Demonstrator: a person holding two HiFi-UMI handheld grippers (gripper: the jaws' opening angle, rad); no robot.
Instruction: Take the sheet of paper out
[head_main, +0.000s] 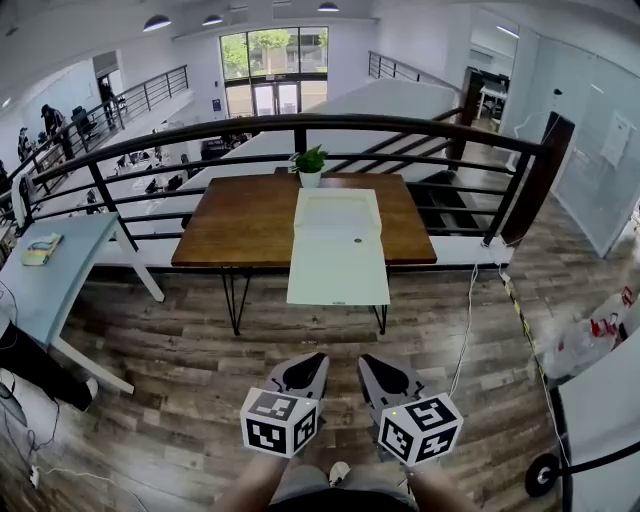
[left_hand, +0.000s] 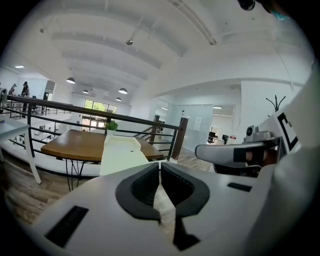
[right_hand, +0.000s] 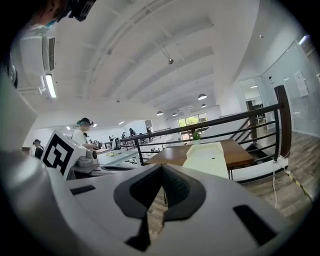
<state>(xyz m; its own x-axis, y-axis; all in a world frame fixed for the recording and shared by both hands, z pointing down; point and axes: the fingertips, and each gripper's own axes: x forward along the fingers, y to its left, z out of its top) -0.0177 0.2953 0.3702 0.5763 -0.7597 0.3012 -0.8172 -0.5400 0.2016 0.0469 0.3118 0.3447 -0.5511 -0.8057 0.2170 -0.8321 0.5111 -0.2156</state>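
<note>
Left gripper (head_main: 316, 360) and right gripper (head_main: 367, 362), jaws together, empty, at 6 o'clock; white folder (head_main: 338, 255) on bench (head_main: 245, 225), 12 o'clock.

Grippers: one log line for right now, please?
left gripper: shut, empty | right gripper: shut, empty | white folder: on table, untouched

Floor (head_main: 200, 360) open up to table (head_main: 250, 220) near edge. Plant (head_main: 310, 162) at far edge; rail (head_main: 400, 125) just behind, blocks far side. Desk (head_main: 60, 275) left, well apart.
</note>
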